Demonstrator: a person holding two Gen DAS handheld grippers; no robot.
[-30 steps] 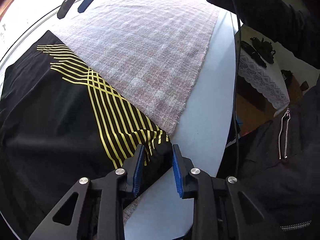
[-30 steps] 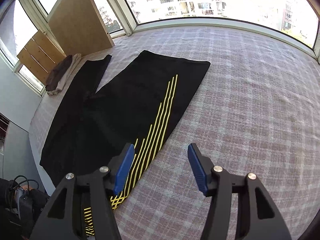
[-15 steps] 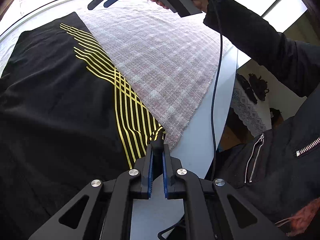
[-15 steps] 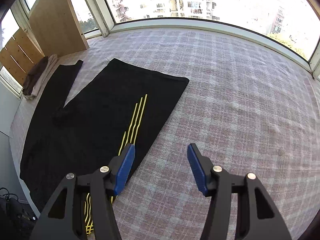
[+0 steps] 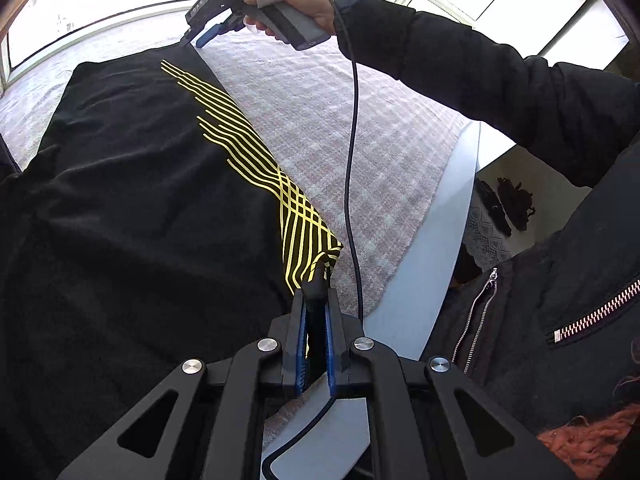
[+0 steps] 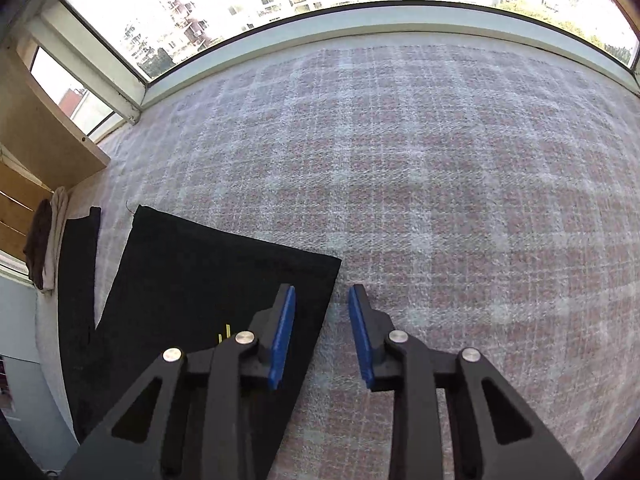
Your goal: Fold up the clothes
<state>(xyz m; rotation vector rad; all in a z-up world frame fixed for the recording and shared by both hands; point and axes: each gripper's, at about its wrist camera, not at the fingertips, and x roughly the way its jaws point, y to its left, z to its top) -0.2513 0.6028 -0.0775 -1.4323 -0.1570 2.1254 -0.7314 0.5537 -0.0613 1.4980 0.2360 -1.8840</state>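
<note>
Left wrist view: black garment with crossing yellow stripes (image 5: pixel 152 208) spread flat on pink-and-white checked woven cloth (image 5: pixel 340 128) over the table. Left gripper (image 5: pixel 316 300) clamped tight on the near striped corner, fabric bunched between blue pads, pointing steeply downward. Far across, right gripper (image 5: pixel 200 38) held in a person's hand (image 5: pixel 296 4), black sleeve outstretched, tips poised at the far corner of the same edge. Best done by securing both corners before lifting, keeping that edge taut and level.

Right wrist view: right gripper (image 6: pixel 322 334) tilted steeply down, jaws just narrowing yet parted, nothing pinched; garment's far corner (image 6: pixel 332 264) just ahead of the left pad, edge running between the fingers. Worth lowering fully onto the corner before closing, to catch cloth rather than checked cover.
</note>
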